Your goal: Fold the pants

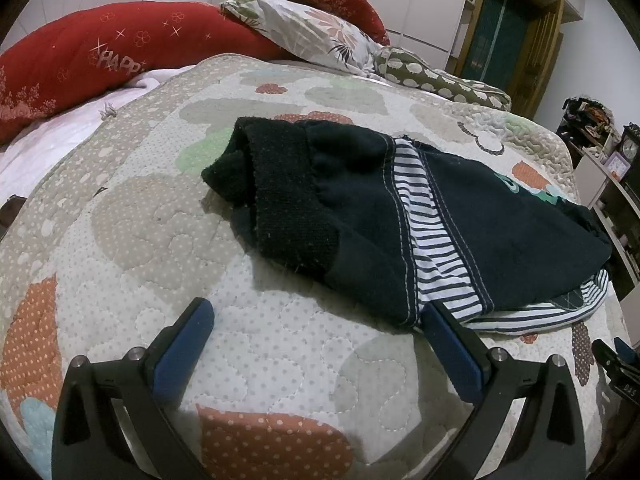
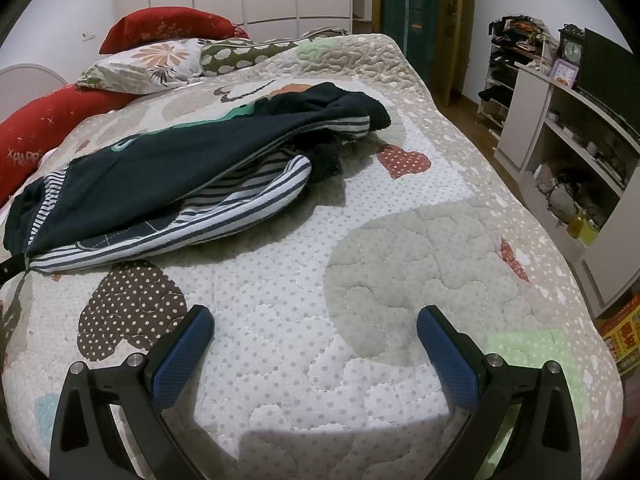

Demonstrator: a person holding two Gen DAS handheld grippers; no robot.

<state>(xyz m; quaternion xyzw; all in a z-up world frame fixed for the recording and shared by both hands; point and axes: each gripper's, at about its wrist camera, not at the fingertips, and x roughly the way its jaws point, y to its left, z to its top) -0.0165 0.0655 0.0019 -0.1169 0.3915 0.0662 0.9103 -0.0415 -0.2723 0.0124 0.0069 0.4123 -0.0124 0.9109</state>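
Note:
Dark navy pants (image 1: 460, 216) with a blue-and-white striped lining lie loosely bunched on a quilted bedspread (image 1: 260, 340). A ribbed dark cuff sits at their left end in the left wrist view. My left gripper (image 1: 316, 312) is open and empty, its right fingertip (image 1: 436, 316) just at the pants' near striped edge. In the right wrist view the pants (image 2: 160, 168) lie to the upper left. My right gripper (image 2: 316, 320) is open and empty over bare quilt, well short of the pants.
Red pillows (image 1: 100, 56) and a floral pillow (image 1: 320, 36) lie at the bed's head. The bed's right edge drops to the floor, with white shelves (image 2: 568, 140) and a clock (image 2: 572, 50) beyond. The right gripper's tip (image 1: 616, 356) shows at the far right of the left wrist view.

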